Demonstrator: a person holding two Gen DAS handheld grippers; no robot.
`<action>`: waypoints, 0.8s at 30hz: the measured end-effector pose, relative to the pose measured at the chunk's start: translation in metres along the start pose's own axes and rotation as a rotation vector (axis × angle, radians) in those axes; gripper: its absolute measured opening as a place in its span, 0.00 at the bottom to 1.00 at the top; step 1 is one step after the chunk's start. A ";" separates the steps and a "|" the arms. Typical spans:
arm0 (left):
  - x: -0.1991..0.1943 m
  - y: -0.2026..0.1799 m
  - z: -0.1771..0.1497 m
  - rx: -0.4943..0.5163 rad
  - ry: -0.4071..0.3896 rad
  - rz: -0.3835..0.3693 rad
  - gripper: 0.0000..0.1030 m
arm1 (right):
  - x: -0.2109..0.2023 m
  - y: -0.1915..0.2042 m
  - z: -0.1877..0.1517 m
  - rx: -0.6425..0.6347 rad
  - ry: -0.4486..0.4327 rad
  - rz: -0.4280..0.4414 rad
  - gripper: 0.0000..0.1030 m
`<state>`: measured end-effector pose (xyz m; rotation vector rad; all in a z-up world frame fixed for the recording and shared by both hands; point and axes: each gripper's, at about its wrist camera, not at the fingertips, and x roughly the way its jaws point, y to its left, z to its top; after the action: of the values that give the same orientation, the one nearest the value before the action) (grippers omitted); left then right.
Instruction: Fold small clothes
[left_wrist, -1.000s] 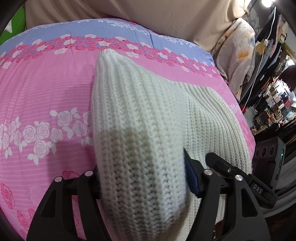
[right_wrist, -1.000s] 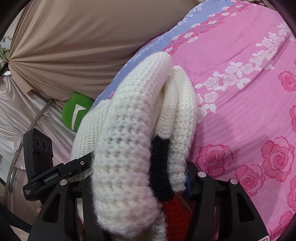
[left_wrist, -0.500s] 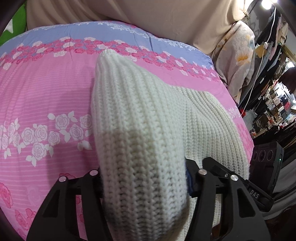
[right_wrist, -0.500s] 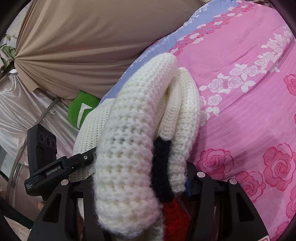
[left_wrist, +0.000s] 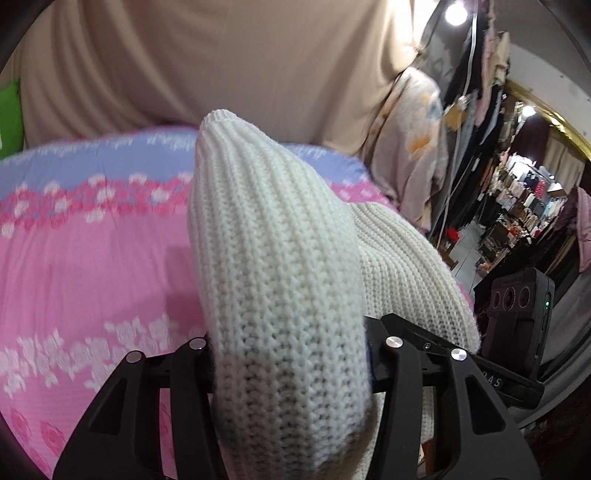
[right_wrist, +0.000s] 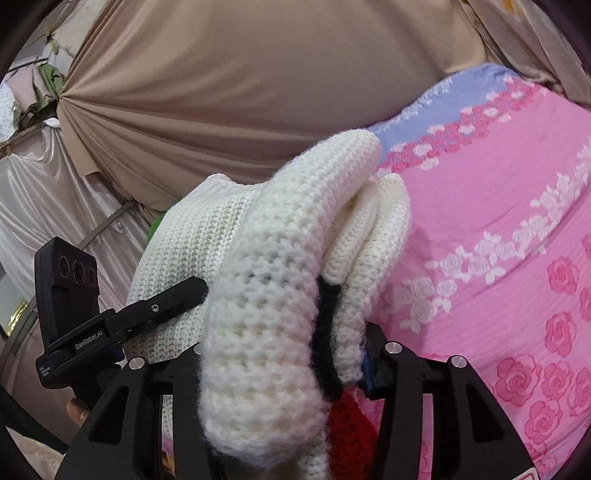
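A cream-white knitted garment (left_wrist: 273, 266) is held up above the pink rose-print bedspread (left_wrist: 81, 266). My left gripper (left_wrist: 291, 354) is shut on one bunched end of it. My right gripper (right_wrist: 284, 362) is shut on the other end (right_wrist: 273, 295), where thick folds show a black band (right_wrist: 325, 325) and a red patch (right_wrist: 351, 421). The knit hangs between the two grippers and hides both sets of fingertips. The other gripper shows at the side of each view, the right one (left_wrist: 513, 325) and the left one (right_wrist: 74, 314).
A beige draped curtain (right_wrist: 229, 92) hangs behind the bed. A floral cushion (left_wrist: 410, 144) leans at the bed's far right corner. A cluttered room with racks (left_wrist: 524, 206) lies to the right. A green object (left_wrist: 9, 118) sits at the far left.
Both grippers have lifted the knit upward and tilted up; the curtain fills more of each view and the bedspread has dropped lower. Both stay shut on the garment.
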<state>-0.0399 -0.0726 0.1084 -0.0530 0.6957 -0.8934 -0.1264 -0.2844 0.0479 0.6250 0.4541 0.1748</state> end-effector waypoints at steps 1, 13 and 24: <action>-0.010 -0.002 0.008 0.018 -0.035 -0.007 0.47 | -0.005 0.009 0.008 -0.027 -0.023 0.007 0.46; -0.109 0.007 0.094 0.151 -0.414 0.028 0.49 | -0.007 0.129 0.115 -0.325 -0.206 0.130 0.46; 0.017 0.189 0.091 -0.131 -0.116 0.298 0.67 | 0.237 0.044 0.093 -0.158 0.215 -0.021 0.54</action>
<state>0.1521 0.0147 0.1097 -0.1140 0.6337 -0.5542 0.1260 -0.2292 0.0564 0.4478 0.6472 0.2565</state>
